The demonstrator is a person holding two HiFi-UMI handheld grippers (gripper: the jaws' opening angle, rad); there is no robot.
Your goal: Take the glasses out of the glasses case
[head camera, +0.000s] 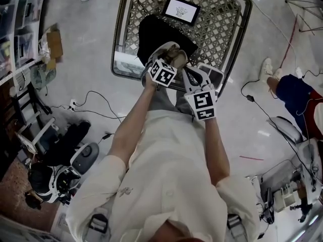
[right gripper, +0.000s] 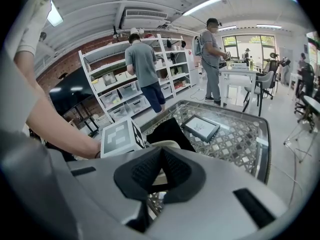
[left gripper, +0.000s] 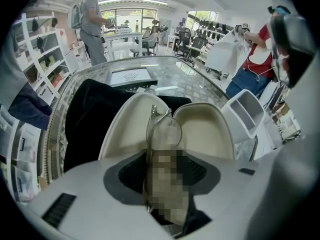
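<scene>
In the head view the person stands at the near edge of the glass surface (head camera: 120, 44). An open glasses case (head camera: 162, 50) lies there on a black cloth (head camera: 151, 29), and a flat framed panel (head camera: 181, 10) sits toward the far edge. The left hand-held gripper (head camera: 172, 59) points steeply down at the case. The right hand-held gripper (head camera: 207, 77) hangs just beside the case at the near edge. The left gripper view shows its jaws spread wide, with the folded glasses (left gripper: 162, 129) standing on edge between them and the pads not pressing on them. The case's two cream halves lie open beyond. The right gripper view shows its jaws a little apart and gripping nothing, with the case visible through the narrow gap.
</scene>
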